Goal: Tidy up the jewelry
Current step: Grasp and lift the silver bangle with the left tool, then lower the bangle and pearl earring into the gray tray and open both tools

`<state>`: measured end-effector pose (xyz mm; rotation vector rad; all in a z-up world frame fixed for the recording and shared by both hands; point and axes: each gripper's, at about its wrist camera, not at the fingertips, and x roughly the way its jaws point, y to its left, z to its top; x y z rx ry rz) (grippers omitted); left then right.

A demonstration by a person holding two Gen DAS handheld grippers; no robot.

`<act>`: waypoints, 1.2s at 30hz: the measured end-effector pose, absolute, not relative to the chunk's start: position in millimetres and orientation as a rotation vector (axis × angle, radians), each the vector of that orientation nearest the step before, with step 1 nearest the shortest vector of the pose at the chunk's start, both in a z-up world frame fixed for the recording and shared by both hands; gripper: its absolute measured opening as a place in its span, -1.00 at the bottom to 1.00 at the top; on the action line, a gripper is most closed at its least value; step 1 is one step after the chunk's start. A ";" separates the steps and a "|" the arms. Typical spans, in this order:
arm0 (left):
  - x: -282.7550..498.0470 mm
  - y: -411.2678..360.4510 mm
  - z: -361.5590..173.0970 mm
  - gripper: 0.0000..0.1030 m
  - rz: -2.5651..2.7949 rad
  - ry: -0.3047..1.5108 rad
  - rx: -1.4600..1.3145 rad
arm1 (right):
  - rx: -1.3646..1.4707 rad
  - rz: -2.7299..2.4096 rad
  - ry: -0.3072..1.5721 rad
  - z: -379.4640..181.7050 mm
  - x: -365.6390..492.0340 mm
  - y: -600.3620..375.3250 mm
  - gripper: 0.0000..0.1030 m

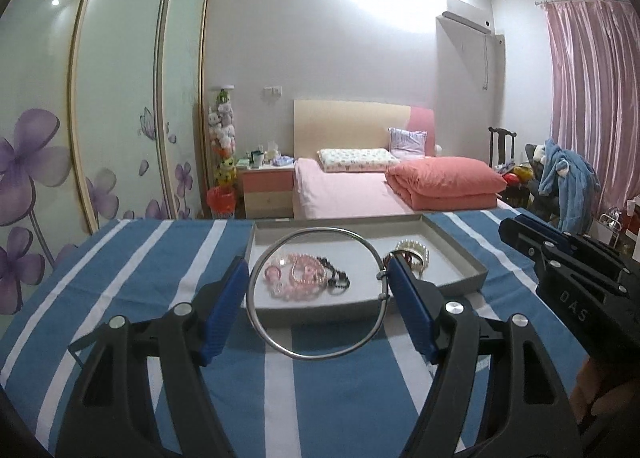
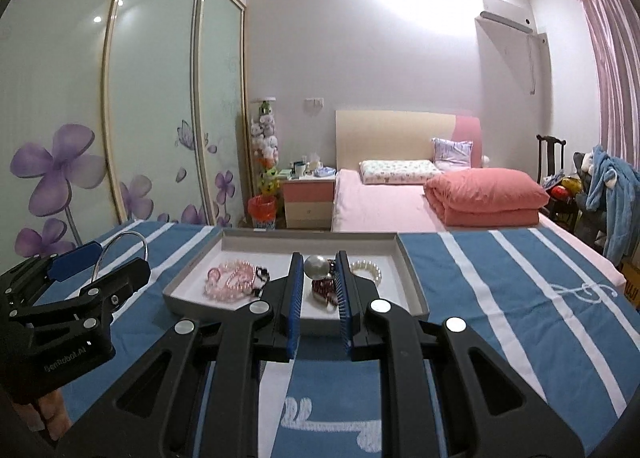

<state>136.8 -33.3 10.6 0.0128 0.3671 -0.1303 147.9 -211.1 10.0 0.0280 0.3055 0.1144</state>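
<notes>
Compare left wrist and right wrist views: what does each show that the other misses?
Left wrist only: the whole silver bangle, held by the left gripper above the striped cloth.
Right wrist only: white embroidery on the cloth, and a large pearl-topped piece in the tray, seen past the nearly closed right gripper; of the bangle, just an arc.
Both: grey tray, pink beads, pearl bracelet, bed behind.

A bed (image 2: 500,290) is covered by a blue cloth with white stripes (image 1: 120,278). On the cloth a shallow grey tray (image 2: 412,278) is set, with jewelry laid inside it. Beyond the tray, on the pink sheet, a folded coral quilt (image 2: 486,197) is laid, and further beyond it two pillows (image 2: 396,170) are placed by the headboard.
</notes>
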 end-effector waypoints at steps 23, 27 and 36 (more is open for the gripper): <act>206.5 -41.6 14.9 0.36 -0.098 0.333 0.024 | 0.026 0.095 0.262 14.6 201.3 -210.8 -0.67; 228.3 -43.5 8.8 0.36 -0.100 0.351 0.033 | 0.032 0.096 0.294 8.0 224.2 -213.3 -0.67; 273.0 -47.2 -18.4 0.36 -0.111 0.448 0.018 | 0.085 0.115 0.437 -19.0 271.0 -217.4 -0.67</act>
